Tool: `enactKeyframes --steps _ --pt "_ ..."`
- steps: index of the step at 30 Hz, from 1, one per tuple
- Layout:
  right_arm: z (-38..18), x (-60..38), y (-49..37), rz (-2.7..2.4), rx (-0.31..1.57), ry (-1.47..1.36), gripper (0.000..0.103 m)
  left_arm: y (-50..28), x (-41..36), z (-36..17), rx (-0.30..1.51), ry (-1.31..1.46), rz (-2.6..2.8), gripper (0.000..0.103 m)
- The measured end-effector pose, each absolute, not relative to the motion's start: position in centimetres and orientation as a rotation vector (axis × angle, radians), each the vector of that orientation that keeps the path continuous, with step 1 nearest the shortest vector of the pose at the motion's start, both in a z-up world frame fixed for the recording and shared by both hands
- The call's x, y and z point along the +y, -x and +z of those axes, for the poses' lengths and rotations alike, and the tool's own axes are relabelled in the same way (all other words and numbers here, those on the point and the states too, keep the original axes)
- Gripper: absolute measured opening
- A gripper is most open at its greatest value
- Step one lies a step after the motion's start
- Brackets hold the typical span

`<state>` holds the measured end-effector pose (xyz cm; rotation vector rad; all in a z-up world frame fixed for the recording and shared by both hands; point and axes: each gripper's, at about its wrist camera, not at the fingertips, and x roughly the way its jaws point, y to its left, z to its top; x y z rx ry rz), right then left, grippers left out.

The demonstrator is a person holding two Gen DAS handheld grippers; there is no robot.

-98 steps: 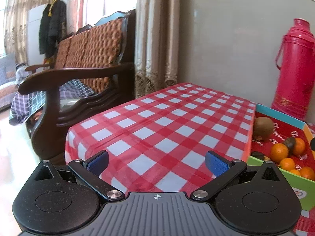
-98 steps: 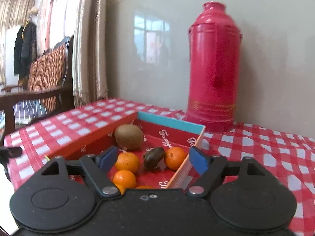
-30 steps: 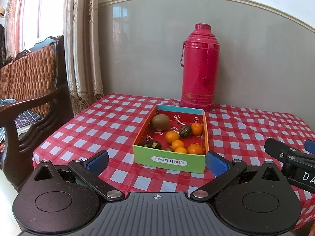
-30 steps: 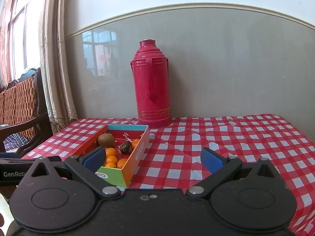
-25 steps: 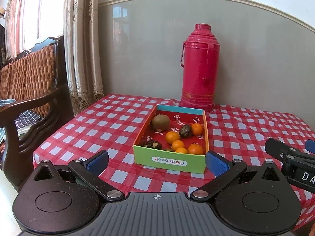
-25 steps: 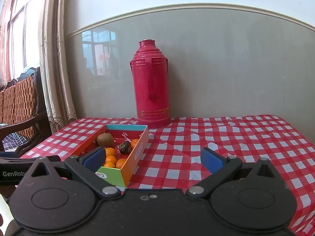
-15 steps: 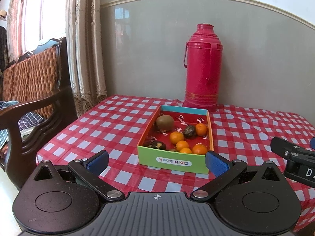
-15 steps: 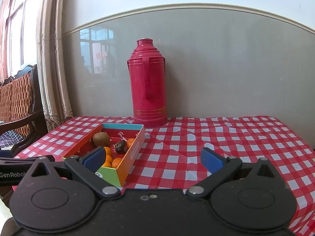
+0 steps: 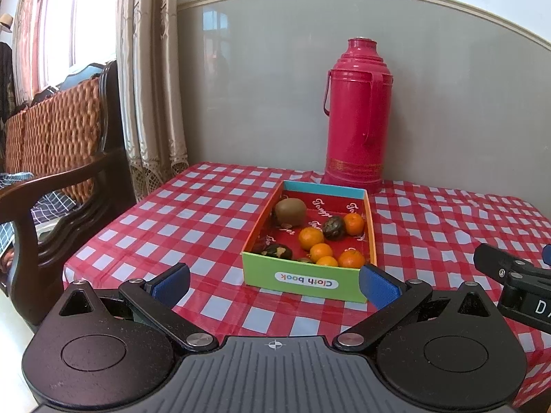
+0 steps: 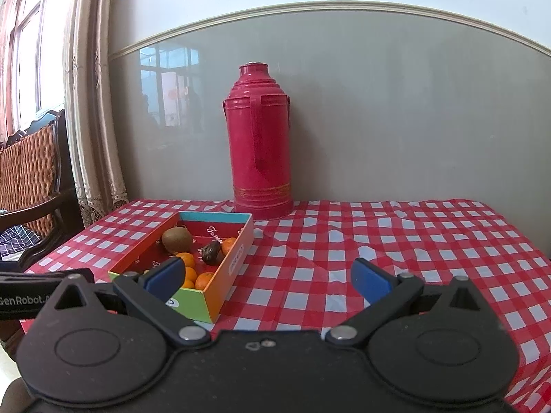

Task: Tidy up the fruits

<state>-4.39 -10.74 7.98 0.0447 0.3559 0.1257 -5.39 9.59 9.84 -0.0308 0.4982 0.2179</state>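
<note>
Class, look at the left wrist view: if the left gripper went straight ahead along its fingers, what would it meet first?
Most likely the box: its green front wall with the label lies right between the open fingers of the left gripper. Depth is hard to judge.

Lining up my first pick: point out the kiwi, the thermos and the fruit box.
kiwi (image 9: pixel 290 211), left wrist view, middle of its brown skin.
thermos (image 10: pixel 261 158), right wrist view, red body below the handle.
fruit box (image 9: pixel 306 280), left wrist view, green front wall.

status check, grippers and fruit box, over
Left gripper and right gripper open, empty, short of the box. Kiwi, oranges inside. Thermos behind, nothing blocking.
</note>
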Motion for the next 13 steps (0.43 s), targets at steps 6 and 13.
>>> enactKeyframes --steps 6,13 --pt "7.87 -10.52 4.25 0.134 0.358 -0.04 0.097 5.35 9.85 9.68 0.476 0.035 0.209 0.103" --pt "7.84 -10.19 3.96 0.145 0.36 -0.034 0.097 5.22 9.81 9.67 0.47 0.027 0.208 0.103"
